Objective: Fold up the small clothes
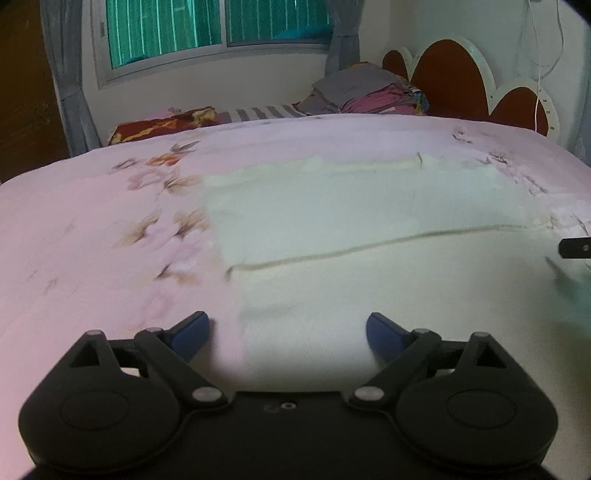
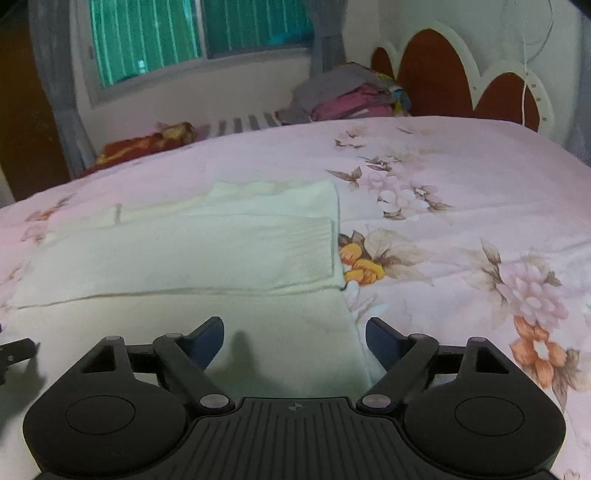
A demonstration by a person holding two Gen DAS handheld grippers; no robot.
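A cream-white garment lies flat on a bed covered by a pink floral bedsheet. From the right wrist view the same garment shows as partly folded: an upper layer with a ribbed end lies across the lower layer, its fold edge running side to side, and a further strip of the fabric sits behind it toward the headboard.

The left hand-held gripper has its blue-tipped fingers spread wide apart with nothing between them; it is low over the garment's near left edge, where cloth meets sheet. The right hand-held gripper is likewise spread open and holds nothing, placed over the garment's near right corner, with one finger above the cloth and the other above the bedsheet. Whether either one touches the fabric cannot be told. A dark part of the other tool shows at the right edge of the left view and at the left edge of the right view.

At the far side of the bed a pile of clothes in grey and pink rests near the scalloped headboard. A red patterned pillow lies at the far left, below a window with grey curtains.
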